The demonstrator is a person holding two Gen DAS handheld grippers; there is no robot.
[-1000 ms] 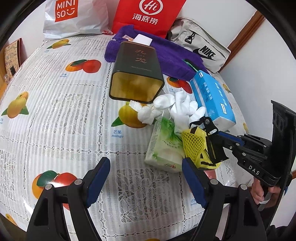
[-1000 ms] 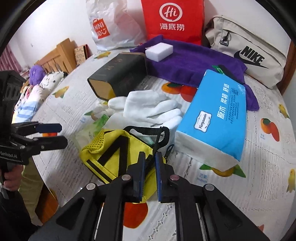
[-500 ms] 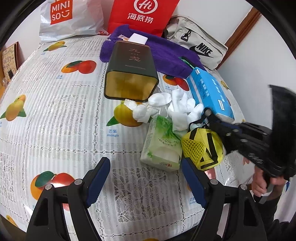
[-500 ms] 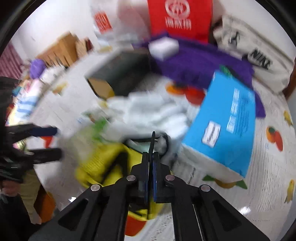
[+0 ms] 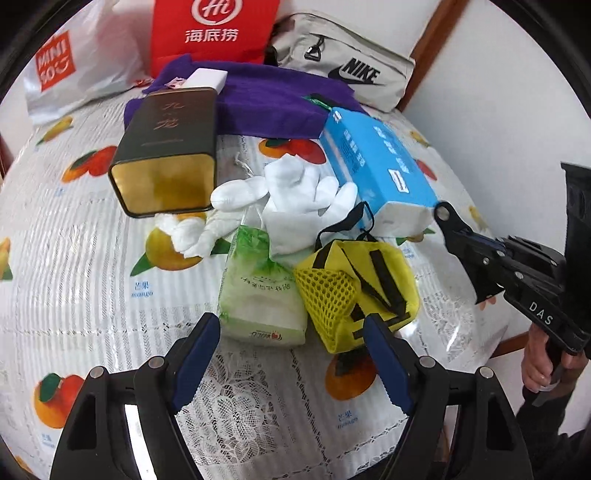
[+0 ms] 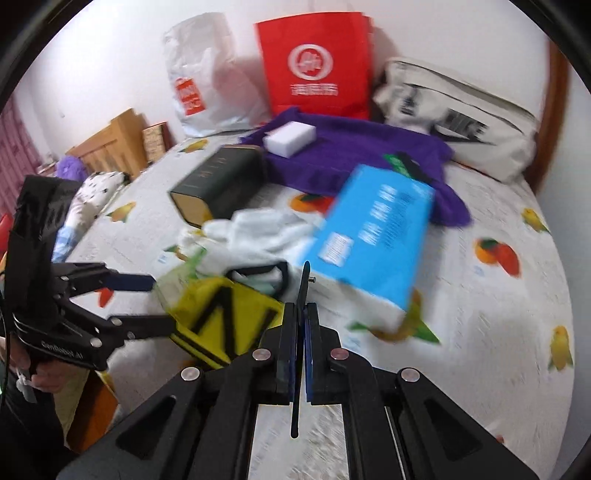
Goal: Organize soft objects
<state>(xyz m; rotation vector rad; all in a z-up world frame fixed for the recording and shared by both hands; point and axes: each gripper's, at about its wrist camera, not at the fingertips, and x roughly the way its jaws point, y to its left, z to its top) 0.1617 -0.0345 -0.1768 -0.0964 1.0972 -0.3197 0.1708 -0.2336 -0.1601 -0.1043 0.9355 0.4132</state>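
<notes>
A yellow mesh pouch [image 5: 362, 288] with black straps lies on the fruit-print tablecloth beside a green tissue pack [image 5: 258, 295], white gloves [image 5: 295, 199] and a blue tissue pack [image 5: 373, 166]. My left gripper [image 5: 291, 354] is open, just in front of the green pack and the pouch. My right gripper [image 6: 301, 325] is shut on a thin black clip that sticks out past its fingertips; it is lifted to the right of the pouch [image 6: 229, 314] and apart from it. It also shows in the left wrist view [image 5: 458, 229].
A dark tin [image 5: 166, 151] lies on its side behind the gloves. A purple towel [image 5: 269, 99] with a white sponge [image 5: 207, 79] lies at the back. A red bag [image 5: 214, 33], a Miniso bag [image 5: 66, 70] and a Nike bag [image 5: 343, 74] stand along the wall.
My right gripper closed at the pouch's strap, then pulled back and up to the right. My left gripper moved closer to the green pack and the pouch.
</notes>
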